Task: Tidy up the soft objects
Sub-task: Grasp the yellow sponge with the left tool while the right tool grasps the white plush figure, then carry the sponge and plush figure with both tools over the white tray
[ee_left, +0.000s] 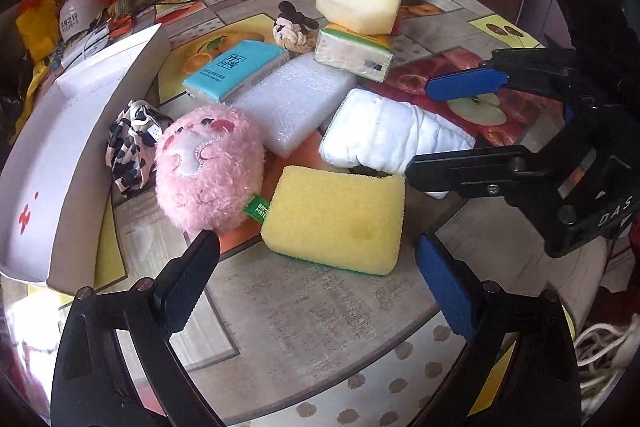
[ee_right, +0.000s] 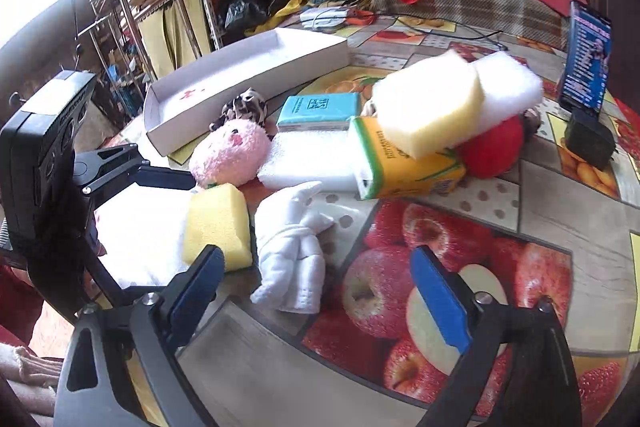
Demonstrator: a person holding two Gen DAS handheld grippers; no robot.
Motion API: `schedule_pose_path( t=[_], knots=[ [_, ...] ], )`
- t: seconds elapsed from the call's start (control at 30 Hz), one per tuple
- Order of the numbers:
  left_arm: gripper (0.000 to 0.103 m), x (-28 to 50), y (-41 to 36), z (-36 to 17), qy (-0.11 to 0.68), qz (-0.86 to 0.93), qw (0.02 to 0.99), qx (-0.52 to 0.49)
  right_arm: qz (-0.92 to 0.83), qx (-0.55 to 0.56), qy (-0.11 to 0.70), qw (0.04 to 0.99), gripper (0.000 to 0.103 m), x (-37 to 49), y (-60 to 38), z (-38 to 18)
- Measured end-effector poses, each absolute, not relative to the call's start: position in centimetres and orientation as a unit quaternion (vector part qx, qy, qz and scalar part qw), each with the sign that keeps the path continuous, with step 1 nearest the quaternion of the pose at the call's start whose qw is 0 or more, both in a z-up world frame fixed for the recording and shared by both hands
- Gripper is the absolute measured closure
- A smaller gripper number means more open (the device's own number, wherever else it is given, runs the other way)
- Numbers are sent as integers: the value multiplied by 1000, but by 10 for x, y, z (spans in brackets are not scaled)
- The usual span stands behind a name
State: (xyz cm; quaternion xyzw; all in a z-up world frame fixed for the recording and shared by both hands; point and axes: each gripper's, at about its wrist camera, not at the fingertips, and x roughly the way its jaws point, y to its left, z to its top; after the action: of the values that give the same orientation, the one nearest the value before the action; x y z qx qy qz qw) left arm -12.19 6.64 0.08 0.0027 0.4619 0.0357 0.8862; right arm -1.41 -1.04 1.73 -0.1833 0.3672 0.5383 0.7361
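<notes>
Left gripper [ee_left: 316, 259] is hovering at the yellow sponge [ee_left: 336, 217], jaws gaping wide, empty; right gripper [ee_right: 316, 279] is hovering over the white cloth [ee_right: 290, 247], jaws likewise spread, gripping nothing

- Left gripper [ee_left: 316, 251]: jaws spread wide; bare patterned round table top [ee_left: 304, 327] lies directly below and between them, unobstructed.
- At 12 o'clock, the rectangular yellow foam sponge [ee_left: 336, 219] blocks straight travel.
- At 11 o'clock, the round pink plush toy [ee_left: 210, 167] stands touching the sponge; no gap between them.
- At 9 o'clock, the long white cardboard tray [ee_left: 60, 147] walls off the table edge.
- At 2 o'clock, the right gripper [ee_left: 436, 131] and the folded white cloth [ee_left: 392, 135] occupy the passage.
- Right gripper view: open fruit-print surface [ee_right: 460, 227] from 12 to 3 o'clock; the yellow-green tissue pack [ee_right: 404, 163] bounds it further at 12 o'clock.
</notes>
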Motion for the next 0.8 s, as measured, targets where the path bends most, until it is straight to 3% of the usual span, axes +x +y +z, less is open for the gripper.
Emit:
schedule_pose_path(
  t=[0.1,0.13,0.2,0.23,0.27,0.43,0.6,0.7,0.8],
  knots=[
    [7,-113,73,0,466,28,884,-8,537,-185,399,720,47,-6,1,8],
    [11,-109,73,-2,470,23,883,-9,539,-181,396,721,49,-5,-1,9],
    [17,-105,70,-2,466,16,885,3,544,-179,399,716,70,-5,-5,8],
    [34,-103,68,0,461,6,888,6,546,-175,398,716,70,-5,-8,10],
    [44,-102,67,3,455,2,890,9,547,-172,394,718,71,-5,-12,12],
    [46,-116,53,18,405,2,914,41,539,-145,290,778,71,-16,-54,42],
    [45,-148,56,56,256,83,959,85,483,-76,162,857,70,-16,-90,65],
    [45,-162,85,66,192,146,969,53,445,-44,141,883,70,-8,-92,69],
    [45,-171,118,65,181,203,962,7,426,-43,150,891,70,1,-86,68]
  ],
)
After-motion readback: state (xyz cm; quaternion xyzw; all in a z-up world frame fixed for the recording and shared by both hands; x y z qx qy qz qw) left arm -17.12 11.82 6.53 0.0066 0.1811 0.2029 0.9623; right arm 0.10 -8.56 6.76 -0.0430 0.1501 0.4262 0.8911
